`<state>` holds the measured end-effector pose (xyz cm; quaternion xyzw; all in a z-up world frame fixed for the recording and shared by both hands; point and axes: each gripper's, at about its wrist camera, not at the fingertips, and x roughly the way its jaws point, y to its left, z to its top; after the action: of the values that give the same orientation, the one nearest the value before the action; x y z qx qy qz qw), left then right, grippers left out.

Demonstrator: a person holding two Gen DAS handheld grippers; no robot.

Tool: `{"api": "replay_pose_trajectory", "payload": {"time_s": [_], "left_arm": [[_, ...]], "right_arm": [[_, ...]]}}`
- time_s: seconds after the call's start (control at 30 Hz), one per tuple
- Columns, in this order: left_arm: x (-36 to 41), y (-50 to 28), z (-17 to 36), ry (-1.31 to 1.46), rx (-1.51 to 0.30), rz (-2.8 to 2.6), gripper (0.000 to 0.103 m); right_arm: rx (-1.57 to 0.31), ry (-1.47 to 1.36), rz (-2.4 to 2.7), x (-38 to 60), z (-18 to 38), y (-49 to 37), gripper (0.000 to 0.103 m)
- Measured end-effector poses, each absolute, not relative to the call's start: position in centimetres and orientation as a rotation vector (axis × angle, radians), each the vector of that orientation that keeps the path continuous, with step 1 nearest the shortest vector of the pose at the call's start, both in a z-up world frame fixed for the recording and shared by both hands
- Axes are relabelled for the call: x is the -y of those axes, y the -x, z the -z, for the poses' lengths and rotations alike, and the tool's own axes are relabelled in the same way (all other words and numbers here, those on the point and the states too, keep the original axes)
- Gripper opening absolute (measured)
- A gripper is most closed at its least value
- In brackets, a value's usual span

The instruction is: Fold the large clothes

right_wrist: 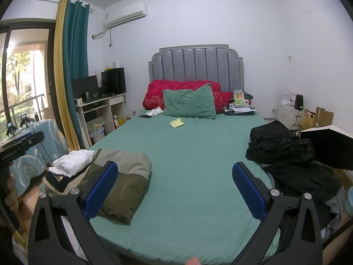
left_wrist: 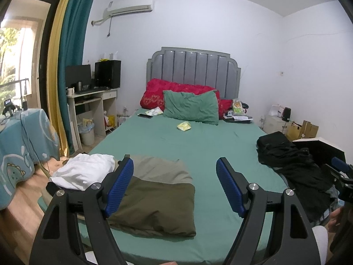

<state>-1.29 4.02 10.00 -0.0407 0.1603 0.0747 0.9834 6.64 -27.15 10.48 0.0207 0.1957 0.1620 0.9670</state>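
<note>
While lying folded at the green-sheeted bed's (left_wrist: 198,145) near-left corner, two-tone olive folded garment (left_wrist: 154,198) done; hovering both tongs, left (left_wrist: 174,185) and right (right_wrist: 174,190), wide and empty; better reaching next for rumpled black clothes heap (right_wrist: 286,163) by one edge.

Left gripper (left_wrist: 174,172) spread wide, empty, above folded olive garment (left_wrist: 154,198) on bed (left_wrist: 198,145)

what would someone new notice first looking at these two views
The big bed with its green sheet fills the middle, a green pillow leaning on a red quilt at the grey headboard. Near the foot, a folded olive garment lies on the left beside a white cloth, and a heap of black clothes sits on the right edge. Both the left gripper and the right gripper are open above the sheet, holding nothing.
</note>
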Motion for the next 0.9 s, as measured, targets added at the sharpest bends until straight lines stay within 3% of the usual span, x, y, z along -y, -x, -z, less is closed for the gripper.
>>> {"api": "replay_pose_trajectory", "payload": {"time_s": [0.9], "left_arm": [[-4.22,1.06,-9.66,0.084,-0.328,-0.151,0.08]], "right_arm": [[-0.396,-0.045,-0.328,27.24,-10.58,-6.91,0.102]]}}
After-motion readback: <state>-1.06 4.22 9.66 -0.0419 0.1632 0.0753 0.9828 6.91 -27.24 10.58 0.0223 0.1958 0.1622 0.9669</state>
